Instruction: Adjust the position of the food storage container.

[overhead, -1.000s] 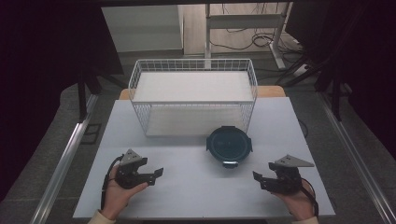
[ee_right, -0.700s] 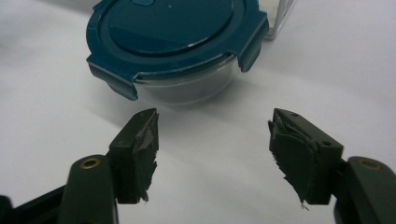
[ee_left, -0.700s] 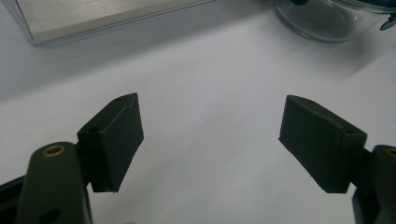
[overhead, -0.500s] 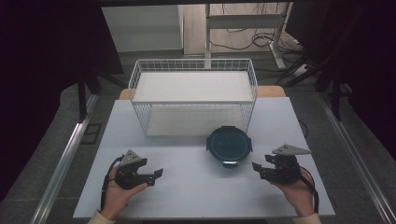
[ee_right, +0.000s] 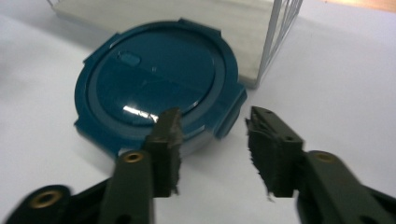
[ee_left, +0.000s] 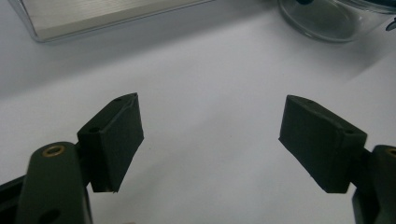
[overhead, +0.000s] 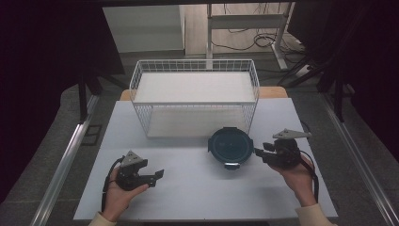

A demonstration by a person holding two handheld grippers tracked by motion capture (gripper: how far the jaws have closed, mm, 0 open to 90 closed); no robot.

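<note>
Round glass container with dark blue clip lid (overhead: 228, 147) sits on white tabletop (overhead: 188, 188), just before white wire basket (overhead: 195, 96). Right tongs (ee_right: 212, 140) just beside its lid tab, narrowing, nothing pinched. Left tongs (ee_left: 210, 140) spread, idle. Risk: off-centre bite skids container.

Container lid (ee_right: 156, 84): dark teal-blue, glossy, plain; body beneath appears to be clear glass, though the view is poor. Wire basket (overhead: 194, 101): white grid mesh over a pale, whitish base. Table (overhead: 188, 188): plain white, unpatterned. Both grippers, left (overhead: 157, 175) and right (overhead: 258, 152): black, with grey top plates.
</note>
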